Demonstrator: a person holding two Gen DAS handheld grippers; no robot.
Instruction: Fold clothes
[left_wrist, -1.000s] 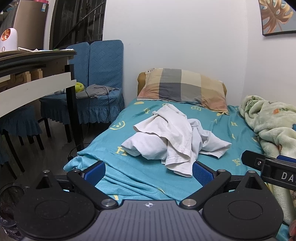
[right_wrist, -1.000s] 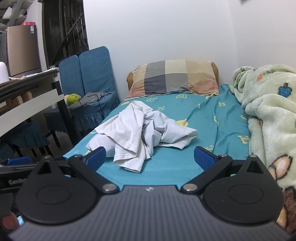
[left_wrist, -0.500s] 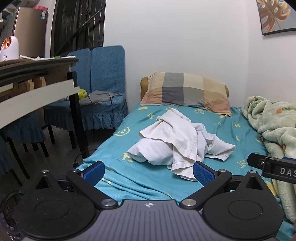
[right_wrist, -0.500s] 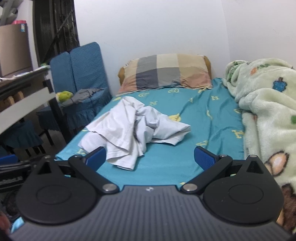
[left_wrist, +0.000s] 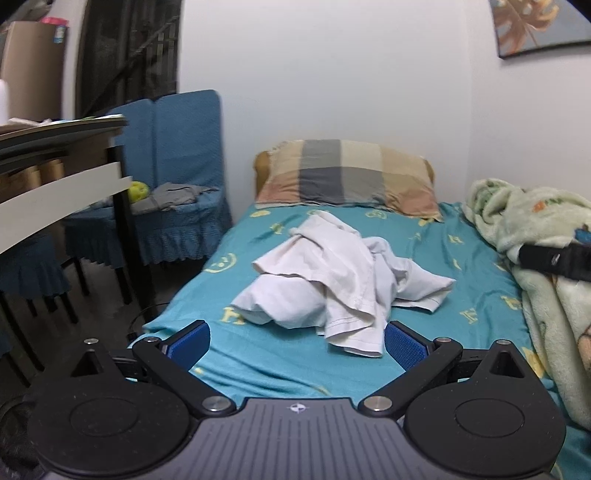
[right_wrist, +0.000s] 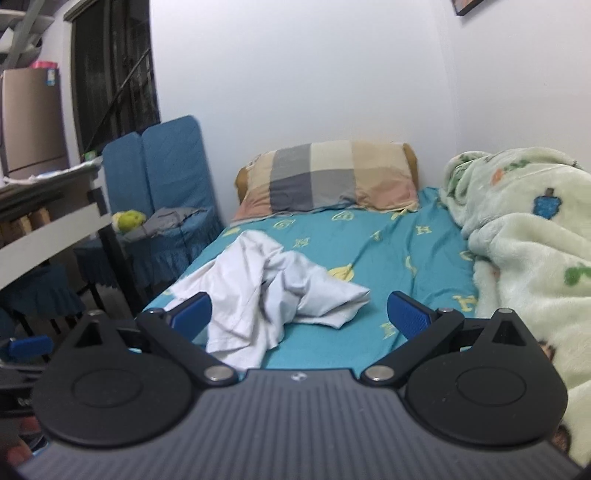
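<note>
The white garment lies crumpled on the bed. Both hand-held grippers, left and right, gape wide, empty. Pinching several bunched layers (edges hidden) would likely misalign your fold.

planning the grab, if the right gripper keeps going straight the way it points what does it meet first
Most likely the crumpled white cotton shirt on the teal patterned bedsheet. The open right gripper frames the shirt's near hem, though depth is unclear.

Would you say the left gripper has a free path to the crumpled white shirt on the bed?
Probably yes: the left gripper is open, and only bare teal sheet lies before the white shirt's near hem.
</note>
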